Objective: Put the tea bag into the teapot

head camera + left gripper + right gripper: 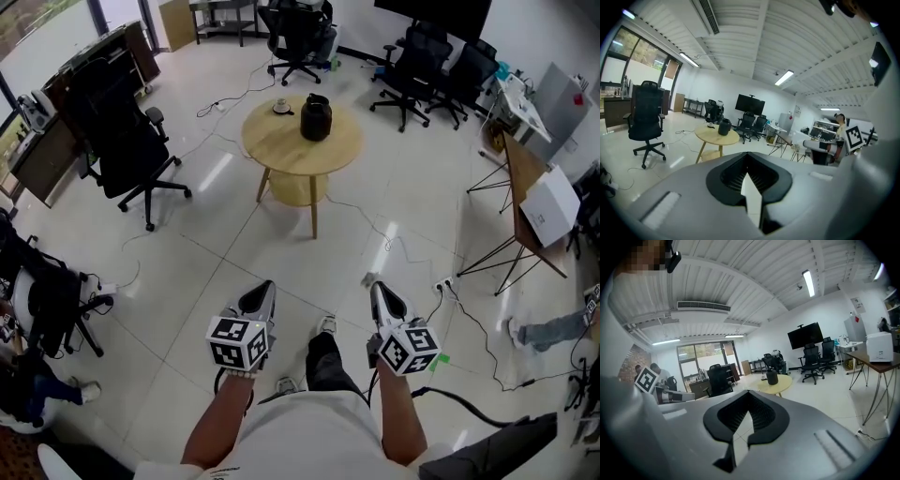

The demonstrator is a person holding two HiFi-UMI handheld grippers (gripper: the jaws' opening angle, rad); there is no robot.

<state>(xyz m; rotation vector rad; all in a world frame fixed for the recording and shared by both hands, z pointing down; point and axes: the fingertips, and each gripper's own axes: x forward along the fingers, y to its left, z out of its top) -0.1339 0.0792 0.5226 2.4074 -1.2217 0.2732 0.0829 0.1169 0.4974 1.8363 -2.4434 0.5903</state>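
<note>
A black teapot (316, 117) stands on a round wooden table (281, 150) far ahead across the floor. Beside it to the left lies a small white dish (281, 107); its contents are too small to tell. I cannot make out a tea bag. My left gripper (266, 287) and right gripper (373, 283) are held low near the person's body, well short of the table, both shut and empty. The left gripper view has the teapot (724, 127) small beyond the shut jaws (749, 177). In the right gripper view the teapot (772, 377) sits above the shut jaws (749, 414).
A black office chair (127, 150) stands left of the table, and others (412, 70) are at the back. Cables trail over the tiled floor, with a power strip (442, 284) to the right. A folding table (525, 202) bearing a white box (548, 204) stands at right.
</note>
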